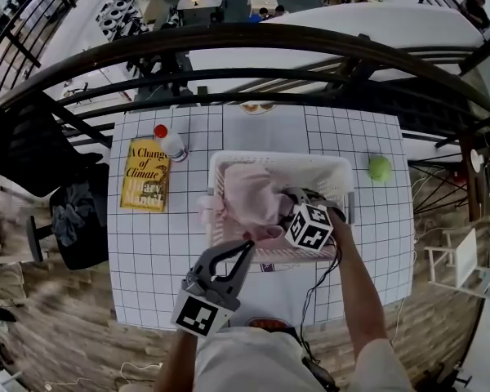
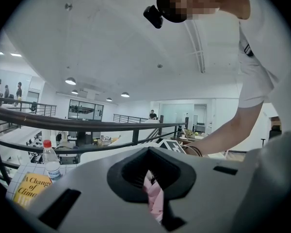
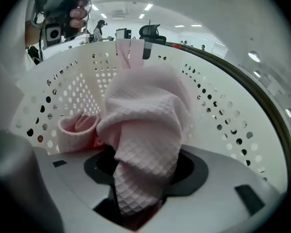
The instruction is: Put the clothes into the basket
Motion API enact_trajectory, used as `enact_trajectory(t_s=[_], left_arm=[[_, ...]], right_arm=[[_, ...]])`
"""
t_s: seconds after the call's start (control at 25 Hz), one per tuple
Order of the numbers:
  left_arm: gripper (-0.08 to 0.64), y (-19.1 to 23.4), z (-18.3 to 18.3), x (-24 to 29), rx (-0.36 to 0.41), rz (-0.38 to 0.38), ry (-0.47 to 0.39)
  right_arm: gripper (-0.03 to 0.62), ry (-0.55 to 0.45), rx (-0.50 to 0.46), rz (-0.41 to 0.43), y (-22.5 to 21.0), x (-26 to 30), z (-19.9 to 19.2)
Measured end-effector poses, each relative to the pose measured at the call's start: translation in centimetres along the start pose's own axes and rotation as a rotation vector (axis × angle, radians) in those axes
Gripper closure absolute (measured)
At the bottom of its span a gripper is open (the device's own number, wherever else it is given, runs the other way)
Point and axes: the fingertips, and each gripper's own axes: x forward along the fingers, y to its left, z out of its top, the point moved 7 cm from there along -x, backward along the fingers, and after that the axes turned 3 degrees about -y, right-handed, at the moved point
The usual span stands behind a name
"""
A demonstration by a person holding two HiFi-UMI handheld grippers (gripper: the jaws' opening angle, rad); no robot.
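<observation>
Pink waffle cloth (image 3: 145, 125) lies mostly inside the white basket (image 1: 278, 159). The right gripper (image 1: 289, 198), entering from 5 o'clock, is clenched on its bunched end, probably to press it down. The left gripper (image 1: 243, 251), at the rim's 6 o'clock, pinches a fold of the cloth, seemingly to bring the edge inside.

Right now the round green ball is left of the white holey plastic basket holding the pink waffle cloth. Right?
No: the head view shows the round green ball right of the white holey plastic basket. The pink waffle cloth is inside.
</observation>
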Motion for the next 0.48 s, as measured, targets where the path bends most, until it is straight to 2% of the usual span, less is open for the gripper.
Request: enact_trajectory(t_s=[0.48], left_arm=[[0.560,-0.1,-0.5,0.7,-0.001,-0.025,0.011]], right_arm=[[0.307,0.036,-0.004,-0.006,0.5,1.8,-1.5]])
